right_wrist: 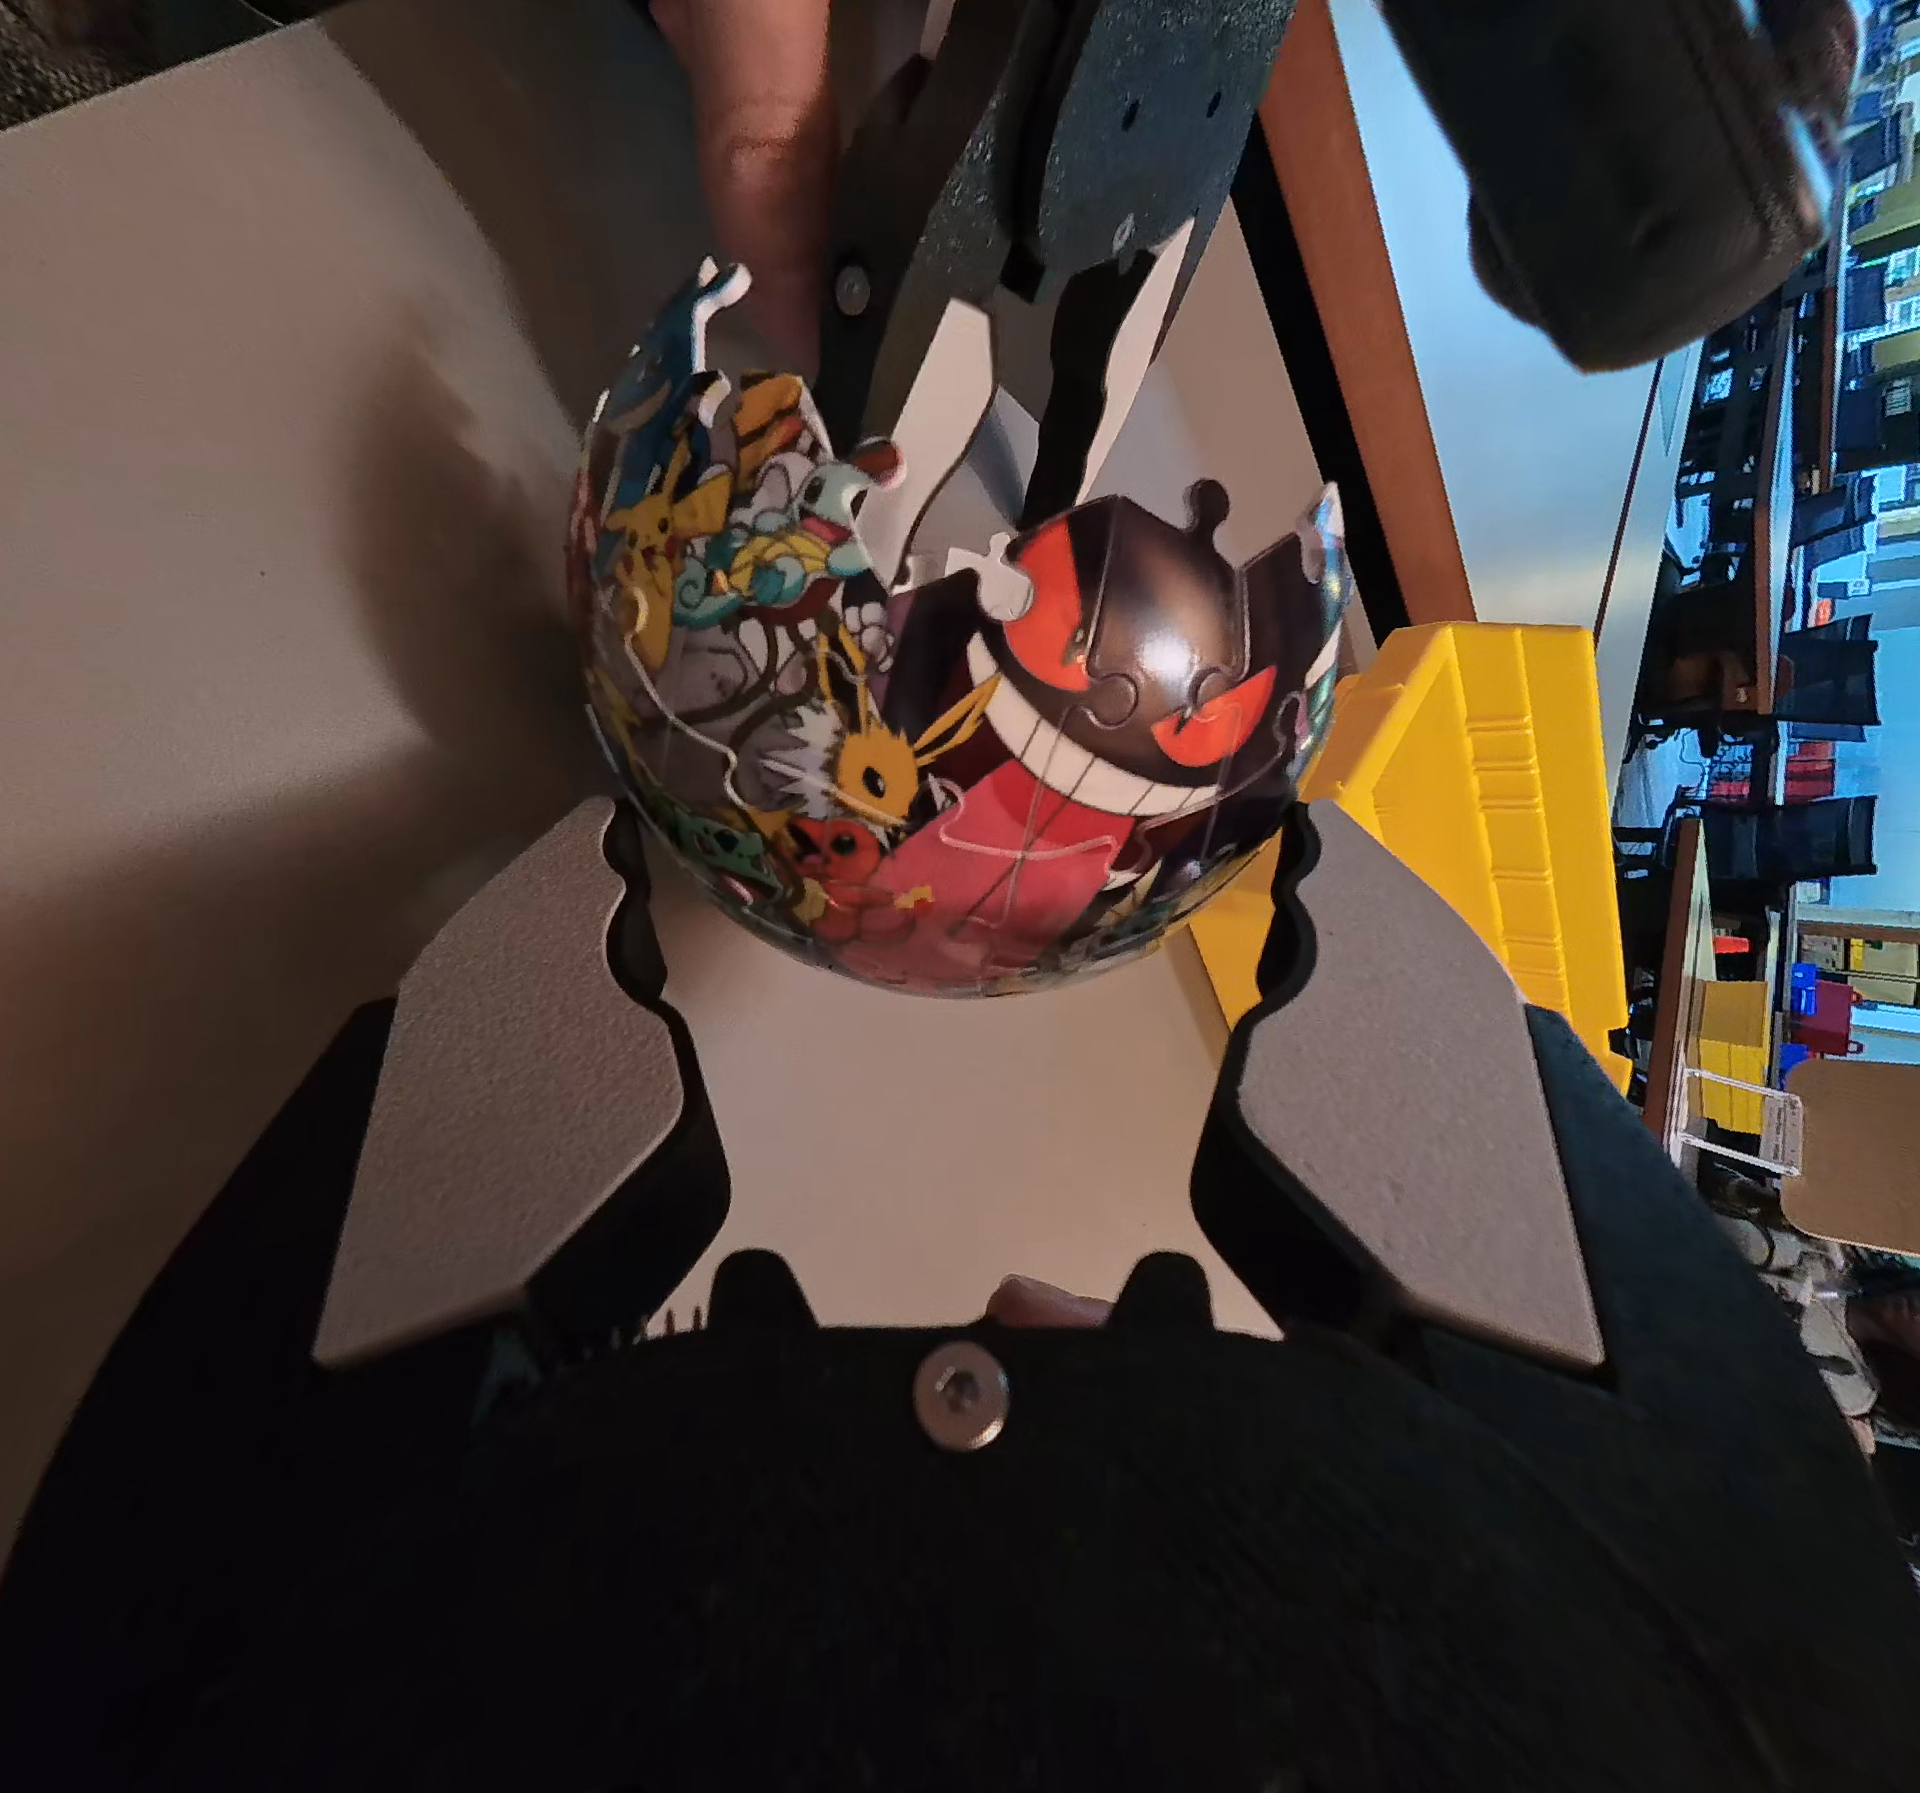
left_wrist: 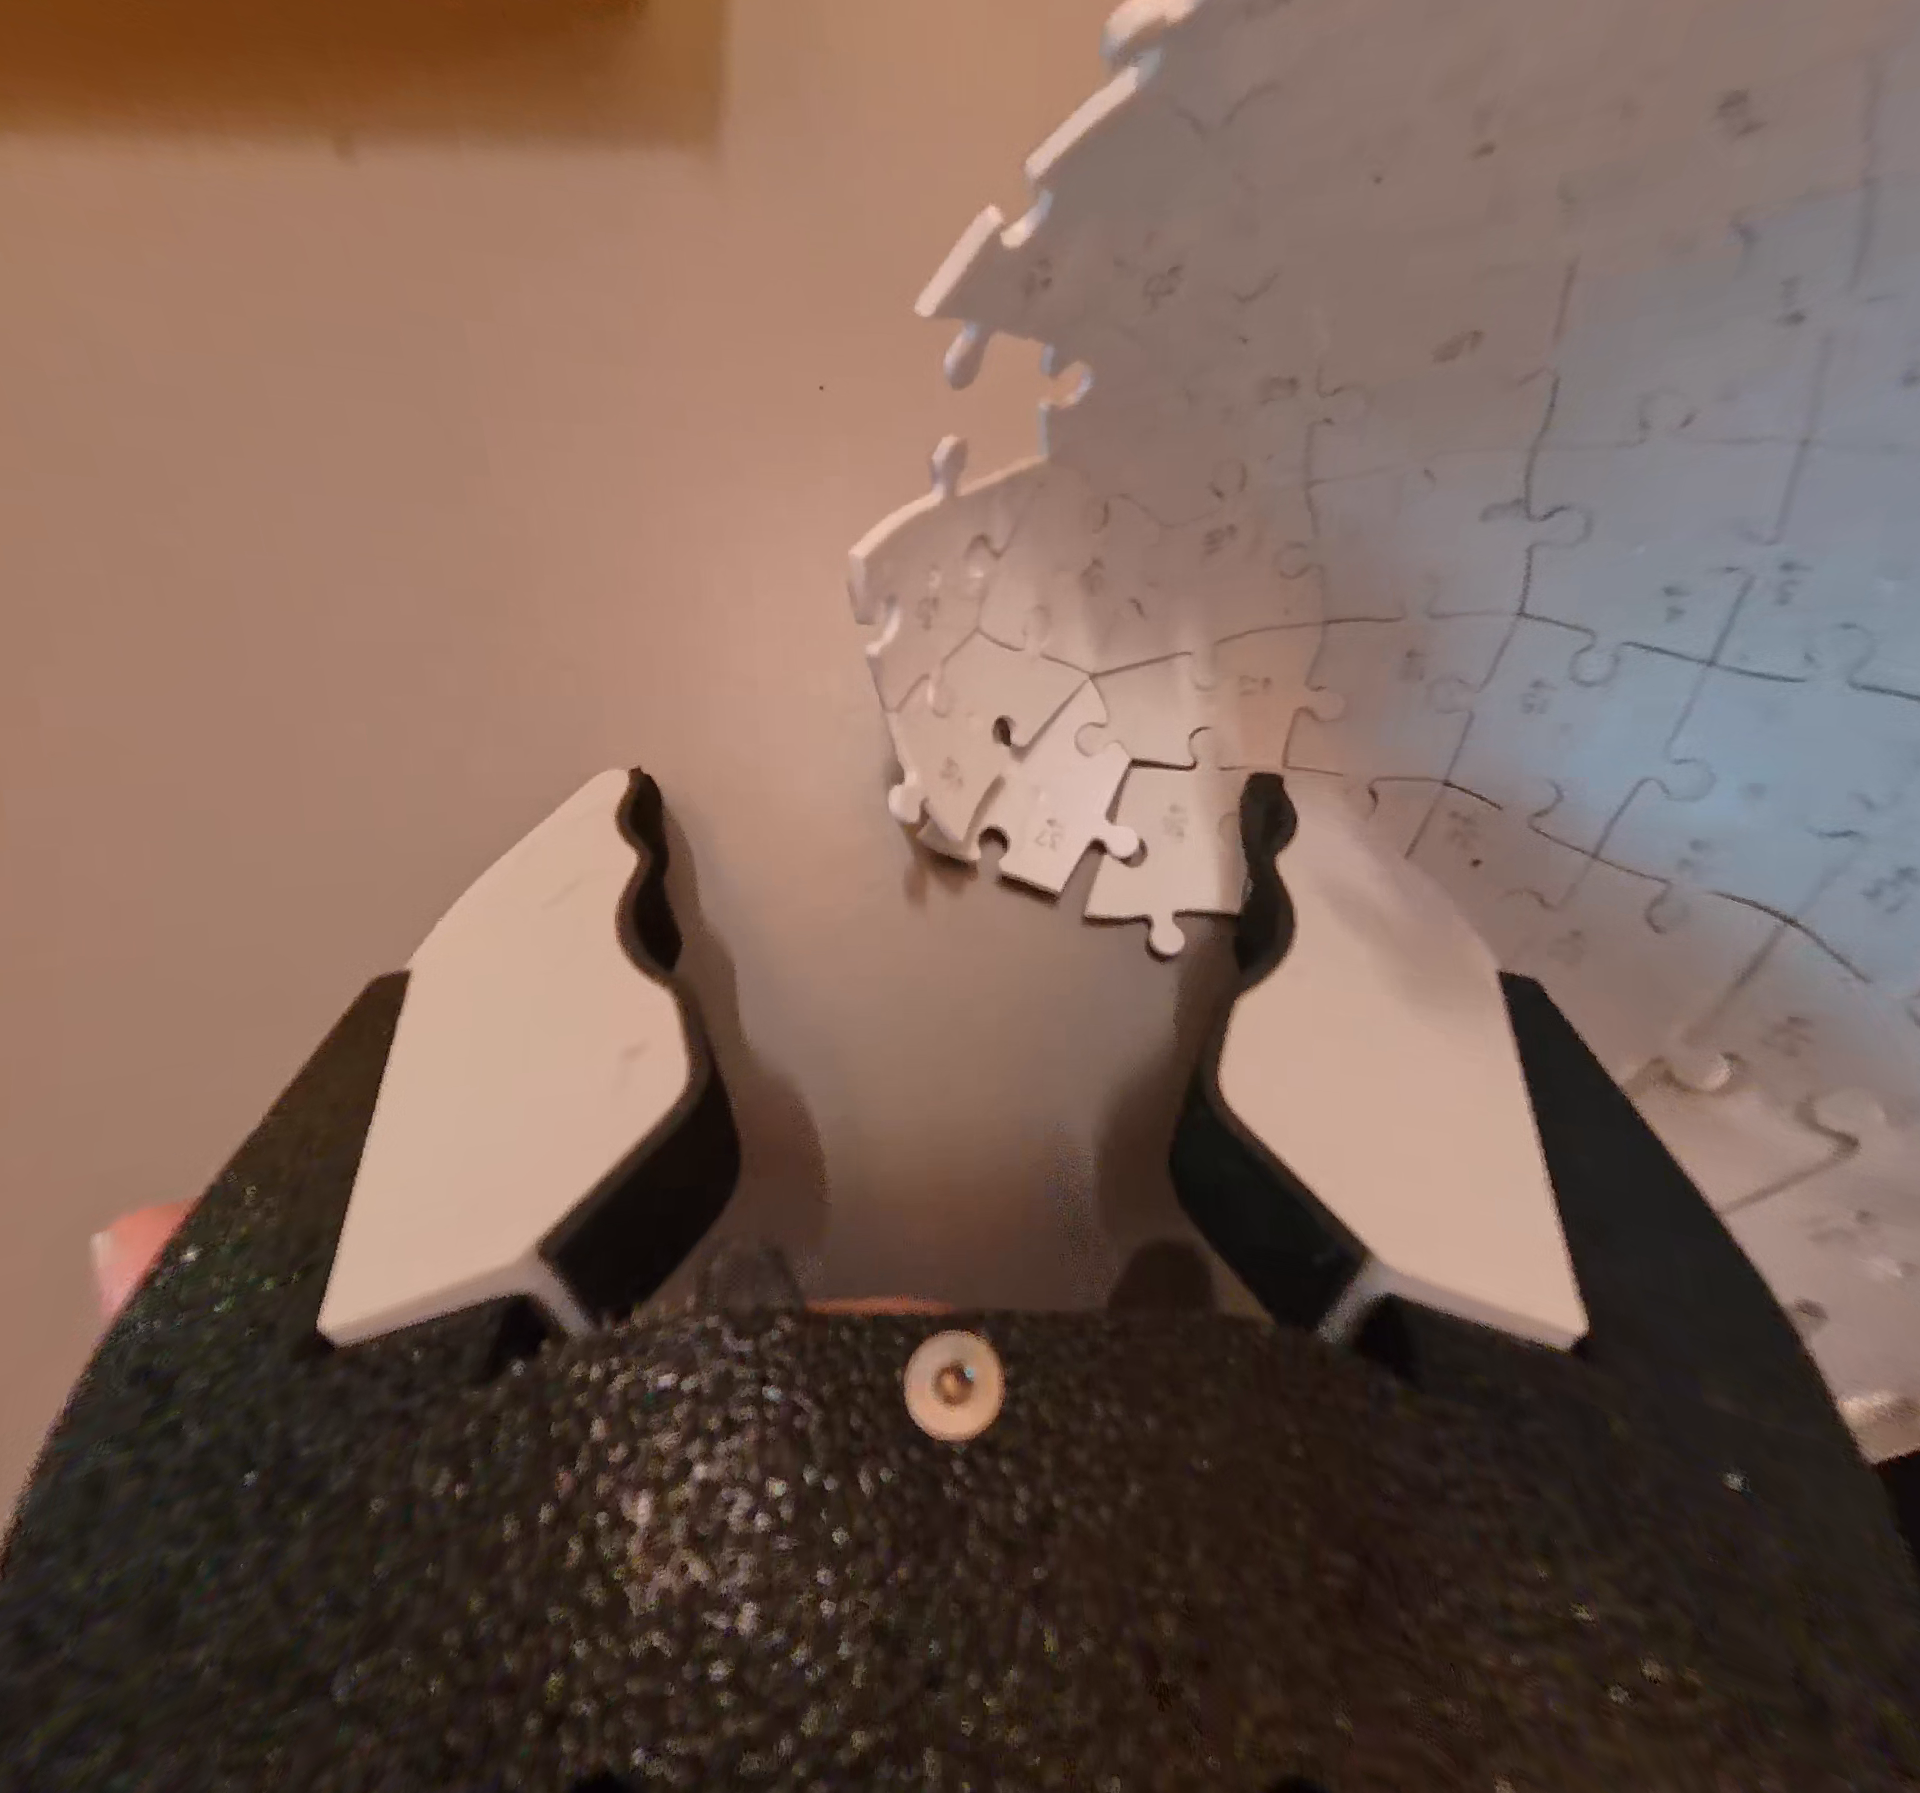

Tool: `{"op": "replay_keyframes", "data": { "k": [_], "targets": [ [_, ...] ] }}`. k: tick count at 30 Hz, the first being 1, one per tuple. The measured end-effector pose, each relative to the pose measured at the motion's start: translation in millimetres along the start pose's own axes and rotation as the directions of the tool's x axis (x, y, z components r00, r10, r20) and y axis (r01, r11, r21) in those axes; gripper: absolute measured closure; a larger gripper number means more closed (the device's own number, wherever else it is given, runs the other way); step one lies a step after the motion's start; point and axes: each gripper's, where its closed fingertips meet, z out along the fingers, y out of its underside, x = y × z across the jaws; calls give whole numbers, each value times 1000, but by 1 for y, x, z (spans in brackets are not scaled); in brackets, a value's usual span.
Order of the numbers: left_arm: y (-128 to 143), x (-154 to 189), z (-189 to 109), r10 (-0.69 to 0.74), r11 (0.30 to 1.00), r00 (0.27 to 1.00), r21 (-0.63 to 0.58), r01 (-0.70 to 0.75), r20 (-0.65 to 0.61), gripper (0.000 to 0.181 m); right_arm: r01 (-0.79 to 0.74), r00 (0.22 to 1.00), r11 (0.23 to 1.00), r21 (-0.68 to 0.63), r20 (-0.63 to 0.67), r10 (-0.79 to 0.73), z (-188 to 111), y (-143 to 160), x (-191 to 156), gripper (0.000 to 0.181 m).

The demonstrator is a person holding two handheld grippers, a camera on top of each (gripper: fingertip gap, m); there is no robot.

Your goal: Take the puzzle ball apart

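The right hand-held gripper (right_wrist: 961, 834) clasps the puzzle ball (right_wrist: 935, 704) between its fingertips; the left hand-held gripper (left_wrist: 951, 798) gapes empty, seemingly inside the shell's broken edge.

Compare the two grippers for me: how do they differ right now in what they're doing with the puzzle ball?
1. The right gripper has its fingers against the ball's printed outside, one on each side; the left gripper reaches into the ball's white inside.
2. The right gripper cradles the ball; the left gripper is open with nothing gripped, close to a loosened piece at the broken edge.

Both have white fingers with black pads.
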Motion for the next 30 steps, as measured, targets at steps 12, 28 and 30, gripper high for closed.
{"op": "replay_keyframes", "data": {
  "k": [12, 28, 30],
  "targets": [
    [-3, -10, -5, -81, 996, 997, 42, 81, -8, 78, 0, 1000, 1000, -4, -6, 0, -1, 1, 2, 68],
    [6, -30, -7, -109, 994, 988, -2, 110, 113, 82, 6, 1000, 1000, -4, 29, -6, 3, -3, 6, 69],
    [7, -29, -7, -119, 993, 987, -5, 120, 106, 83, 6, 998, 1000, -6, 60, -5, 4, -5, 8, 69]
  ]
}}
